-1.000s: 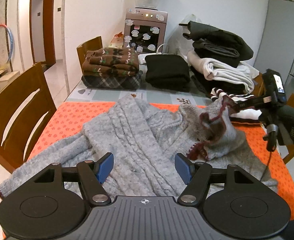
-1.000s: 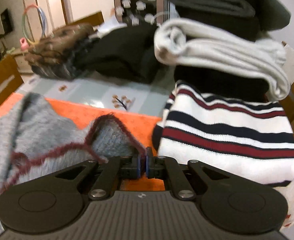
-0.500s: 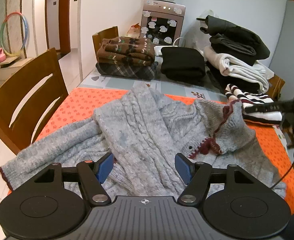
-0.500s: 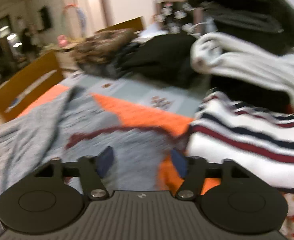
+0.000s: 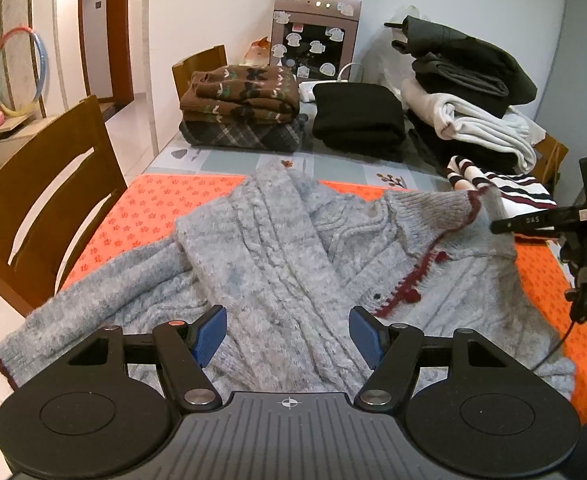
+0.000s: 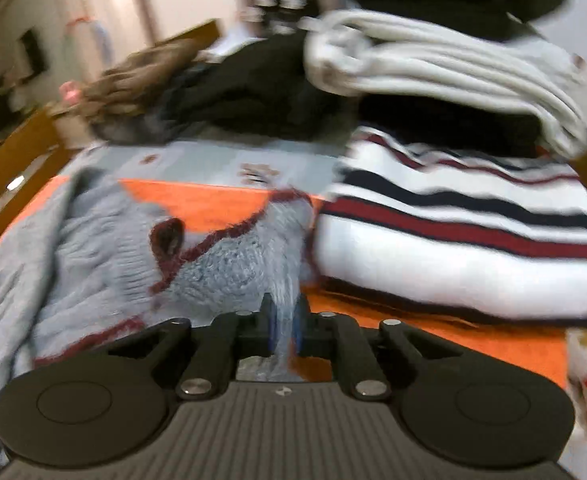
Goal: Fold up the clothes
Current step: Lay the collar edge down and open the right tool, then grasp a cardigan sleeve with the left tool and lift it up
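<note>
Your right gripper [image 6: 284,320] has just closed on the grey cable-knit cardigan [image 5: 269,256], released a moment ago; your left gripper [image 5: 287,334] hovers open, empty.

Both wrist views toward shared cardigan [image 5: 277,256]

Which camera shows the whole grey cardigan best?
The left wrist view: the grey cardigan lies spread across the orange mat, sleeve and maroon trim visible. The right wrist view is blurred and shows only its edge pinched in the right tool.
</note>
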Available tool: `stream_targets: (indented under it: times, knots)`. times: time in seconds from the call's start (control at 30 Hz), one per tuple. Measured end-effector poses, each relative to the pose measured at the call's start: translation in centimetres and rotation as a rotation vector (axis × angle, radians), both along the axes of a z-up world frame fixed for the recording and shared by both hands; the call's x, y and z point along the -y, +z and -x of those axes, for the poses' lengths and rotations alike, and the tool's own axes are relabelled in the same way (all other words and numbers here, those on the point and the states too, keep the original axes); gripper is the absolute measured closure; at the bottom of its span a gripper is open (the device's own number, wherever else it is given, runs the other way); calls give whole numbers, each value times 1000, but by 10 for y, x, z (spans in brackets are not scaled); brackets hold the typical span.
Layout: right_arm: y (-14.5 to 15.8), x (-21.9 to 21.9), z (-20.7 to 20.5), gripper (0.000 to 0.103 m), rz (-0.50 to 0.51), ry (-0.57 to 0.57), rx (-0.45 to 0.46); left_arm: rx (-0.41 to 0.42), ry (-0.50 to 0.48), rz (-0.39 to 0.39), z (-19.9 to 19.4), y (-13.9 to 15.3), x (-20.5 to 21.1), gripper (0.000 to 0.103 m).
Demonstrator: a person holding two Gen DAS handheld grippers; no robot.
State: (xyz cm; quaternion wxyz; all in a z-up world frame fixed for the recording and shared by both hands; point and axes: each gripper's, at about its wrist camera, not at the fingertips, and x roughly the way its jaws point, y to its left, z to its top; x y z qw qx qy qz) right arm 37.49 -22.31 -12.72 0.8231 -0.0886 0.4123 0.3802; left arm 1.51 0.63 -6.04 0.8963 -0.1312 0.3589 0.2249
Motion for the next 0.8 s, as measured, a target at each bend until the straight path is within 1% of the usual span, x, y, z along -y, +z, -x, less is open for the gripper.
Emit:
stream_targets:
  times: [0.03,0.1,0.3,0.33,0.5,0.6,0.8]
  knots:
    - [-2,4,-1,72,6,-20,2,-4,-4,1,0,-1,0,33]
    - [-1,10,-2,60,1,-39,11,-13,-13,5,-1,-4,1,33]
    - [23,23,10,47,-32,-42,69,-25,-60,28,-4,-10,11,30]
    - [28,25,13,46,-41,-42,76,-30,-75,32,-5,-12,14,29]
    - [46,34,29,44,-71,-34,97,-63,-154,40,-15,-24,30,28]
    - [49,39,40,44,-70,-27,98,-87,-184,44,-21,-33,38,28]
    - [51,55,63,43,-55,-29,85,-129,-212,68,-27,-53,51,28]
